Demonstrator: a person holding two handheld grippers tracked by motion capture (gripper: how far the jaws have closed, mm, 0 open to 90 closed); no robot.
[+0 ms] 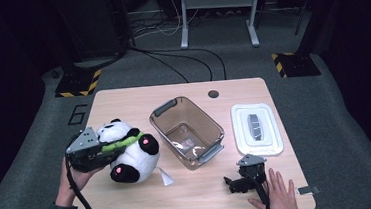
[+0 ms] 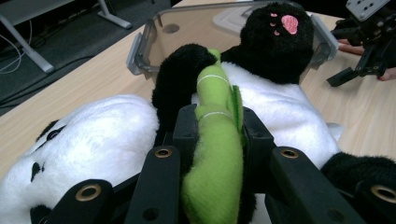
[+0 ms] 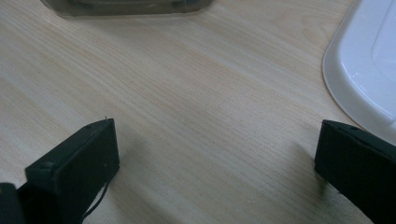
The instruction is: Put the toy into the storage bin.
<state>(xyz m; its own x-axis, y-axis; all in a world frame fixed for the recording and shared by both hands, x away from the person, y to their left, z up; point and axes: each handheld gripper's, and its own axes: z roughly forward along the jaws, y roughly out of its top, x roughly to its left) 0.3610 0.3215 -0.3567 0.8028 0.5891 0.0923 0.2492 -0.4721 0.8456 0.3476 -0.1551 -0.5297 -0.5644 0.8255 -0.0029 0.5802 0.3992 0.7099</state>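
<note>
The left gripper (image 1: pixel 108 149) has its jaws clamped tight on the green bamboo stalk (image 2: pixel 215 140) stitched across the panda plush (image 1: pixel 127 151), and the person's left hand (image 1: pixel 74 181) is wrapped under the tool near the table's left edge. The left gripper view looks straight down that stalk: black pads (image 2: pixel 256 140) squeezing it from both sides, white belly beyond, a black paw with pink toe marks (image 2: pixel 280 42) sticking up at the far end. The panda lies on its side, head toward the left edge, feet toward the front, with a small white tag (image 1: pixel 166 177) poking out beside it on the table (image 1: pixel 200 193). I cannot tell whether the plush rests on the wood or hangs just clear of it.

Just beside the panda, toward the middle of the table, sits the clear plastic bin (image 1: pixel 187 130), angled, grey handles at both ends, open on top. Its white lid (image 1: pixel 256 129) lies flat near the right edge, well apart from the plush.

Over at the front right corner, the right gripper (image 1: pixel 235 185) sits low on the table, the person's right hand (image 1: pixel 277 197) flat on the wood next to it. The right gripper view shows the jaws spread wide, bare wood between them, the lid's rim (image 3: pixel 359 84) off to one side.
</note>
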